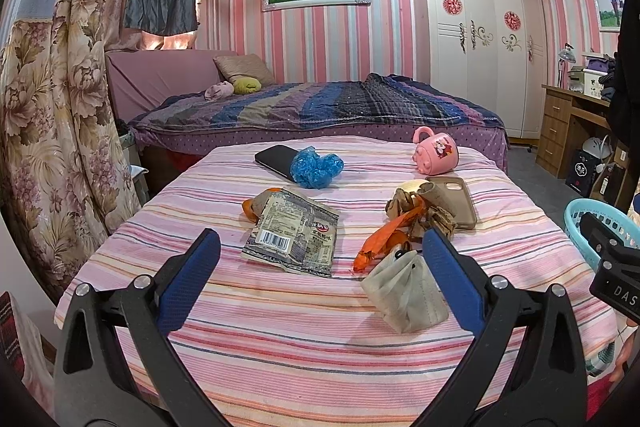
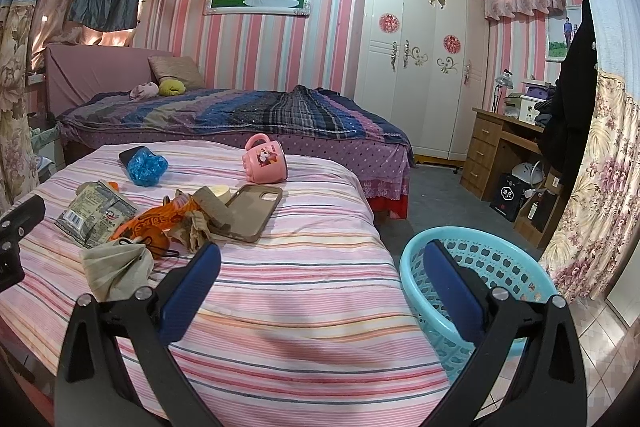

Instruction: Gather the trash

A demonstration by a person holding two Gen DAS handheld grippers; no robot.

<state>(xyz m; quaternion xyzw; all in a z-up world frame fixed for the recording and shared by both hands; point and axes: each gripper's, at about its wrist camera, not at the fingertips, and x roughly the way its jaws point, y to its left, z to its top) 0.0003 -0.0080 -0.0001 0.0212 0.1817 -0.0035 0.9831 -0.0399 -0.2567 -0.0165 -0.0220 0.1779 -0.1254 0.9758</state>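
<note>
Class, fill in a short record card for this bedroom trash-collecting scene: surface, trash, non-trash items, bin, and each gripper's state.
surface: striped bedspread
trash: snack wrapper, orange wrapper, crumpled face mask, blue plastic ball
non-trash: pink mug, phone case, dark phone
bin: turquoise basket, on the floor beside the bed
left gripper: open, holding nothing
right gripper: open, holding nothing

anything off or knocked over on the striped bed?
Yes: the pink mug lies tipped on its side near the far edge, no visible spill. Litter sits mid-bed: a snack wrapper, an orange wrapper, a crumpled face mask. The blue basket looks empty.
</note>
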